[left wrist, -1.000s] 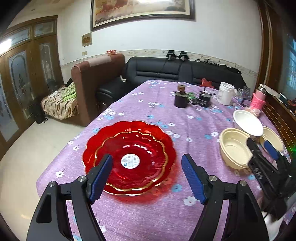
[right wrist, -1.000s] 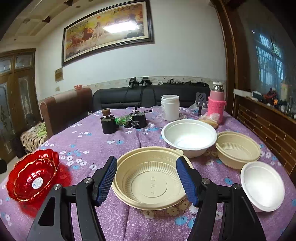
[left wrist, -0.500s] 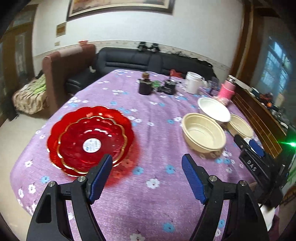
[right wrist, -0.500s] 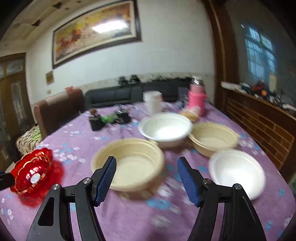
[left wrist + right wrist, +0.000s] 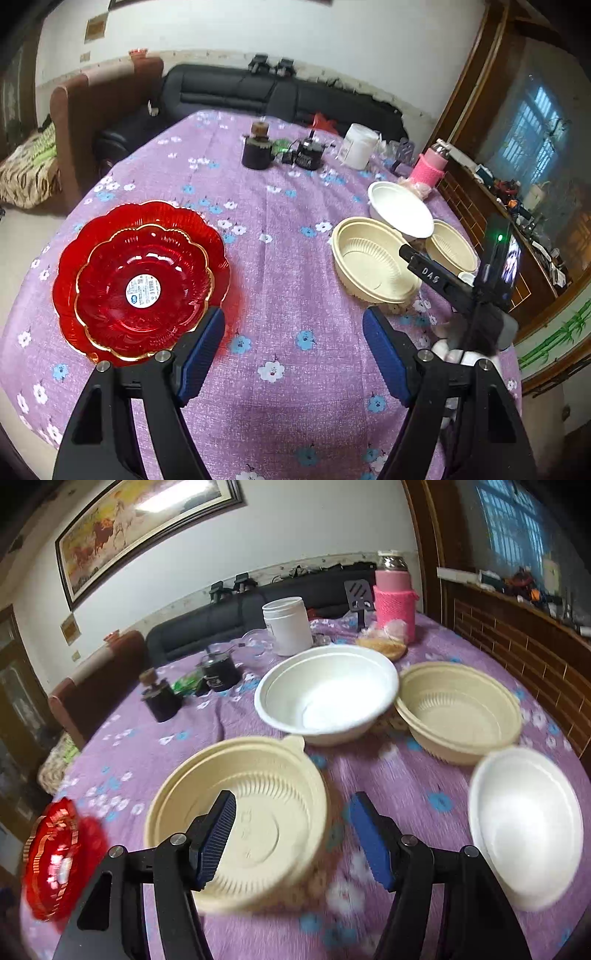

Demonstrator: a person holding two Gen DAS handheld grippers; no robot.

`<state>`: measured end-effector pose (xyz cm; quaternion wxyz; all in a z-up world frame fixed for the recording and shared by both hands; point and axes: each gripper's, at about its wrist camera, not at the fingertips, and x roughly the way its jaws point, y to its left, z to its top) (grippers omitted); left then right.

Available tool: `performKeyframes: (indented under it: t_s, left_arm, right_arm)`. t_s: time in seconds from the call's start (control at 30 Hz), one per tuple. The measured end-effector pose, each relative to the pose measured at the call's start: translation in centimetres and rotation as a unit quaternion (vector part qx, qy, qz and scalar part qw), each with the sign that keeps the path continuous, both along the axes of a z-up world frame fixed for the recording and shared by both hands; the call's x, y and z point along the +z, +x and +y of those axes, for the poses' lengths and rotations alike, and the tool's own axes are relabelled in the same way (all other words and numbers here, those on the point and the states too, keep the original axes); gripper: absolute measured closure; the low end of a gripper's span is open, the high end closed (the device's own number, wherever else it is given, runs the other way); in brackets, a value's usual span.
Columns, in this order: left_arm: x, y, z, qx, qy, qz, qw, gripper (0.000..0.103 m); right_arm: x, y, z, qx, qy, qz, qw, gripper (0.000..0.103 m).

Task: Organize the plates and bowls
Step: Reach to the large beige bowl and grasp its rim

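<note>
Trouble could come if the right tongs (image 5: pixel 291 834), wide apart over the near tan bowl (image 5: pixel 240 812) rim, pinch badly and tip it. Left tongs (image 5: pixel 293 347) are apart too, holding nothing.

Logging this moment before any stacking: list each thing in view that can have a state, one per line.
Left gripper: open, holding nothing.
Right gripper: open, one finger over the large beige bowl's rim.
Large beige ribbed plastic bowl: upright, empty.
Smaller beige ribbed bowl: upright, empty.
Big white foam bowl: upright, empty.
Small white foam bowl: upright, empty.
Two red scalloped glass plates: stacked.
White plastic jar: lidded.
</note>
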<state>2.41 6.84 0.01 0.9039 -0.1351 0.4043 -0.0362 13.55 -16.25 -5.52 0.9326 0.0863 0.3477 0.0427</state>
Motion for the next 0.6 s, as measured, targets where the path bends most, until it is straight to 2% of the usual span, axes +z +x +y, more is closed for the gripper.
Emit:
performKeyframes:
  t_s: [0.03, 0.1, 0.2, 0.27, 0.33, 0.47, 0.53, 0.6]
  left_arm:
    - [0.1, 0.3, 0.0, -0.004, -0.004, 0.004, 1.0000, 0.027]
    - [0.4, 1.6, -0.3, -0.010, -0.010, 0.010, 0.9999, 0.027]
    - [0.2, 4.5, -1.4, 0.001, -0.007, 0.019, 0.9998, 0.027]
    - [-0.5, 6.9, -2.4, 0.000, -0.013, 0.025, 0.9996, 0.027]
    - [-1.8, 9.9, -3.8, -0.007, -0.010, 0.051, 0.9986, 0.027]
    - [-4.8, 15.2, -6.6, -0.026, 0.037, 0.094, 0.9945, 0.027]
    - [-6.3, 16.9, -7.5, -0.032, 0.053, 0.114, 0.9916, 0.030]
    - [-7.8, 18.1, -8.3, -0.042, 0.056, 0.136, 0.9882, 0.046]
  right_arm:
    - [-0.3, 0.2, 0.0, 0.001, 0.004, -0.003, 1.000, 0.039]
    - [-1.0, 0.2, -0.5, 0.012, 0.026, 0.000, 1.000, 0.051]
    - [-1.4, 0.4, -1.2, 0.020, 0.032, 0.008, 0.999, 0.062]
    - [-1.6, 0.4, -1.6, 0.024, 0.040, 0.016, 0.999, 0.062]
    - [-2.1, 0.6, -1.5, 0.024, 0.042, 0.029, 0.998, 0.062]
    - [-2.9, 1.3, -1.1, 0.032, 0.045, 0.050, 0.997, 0.062]
    - [-3.1, 1.4, -1.1, 0.032, 0.047, 0.055, 0.997, 0.063]
    - [-3.2, 1.5, -1.1, 0.038, 0.055, 0.062, 0.996, 0.069]
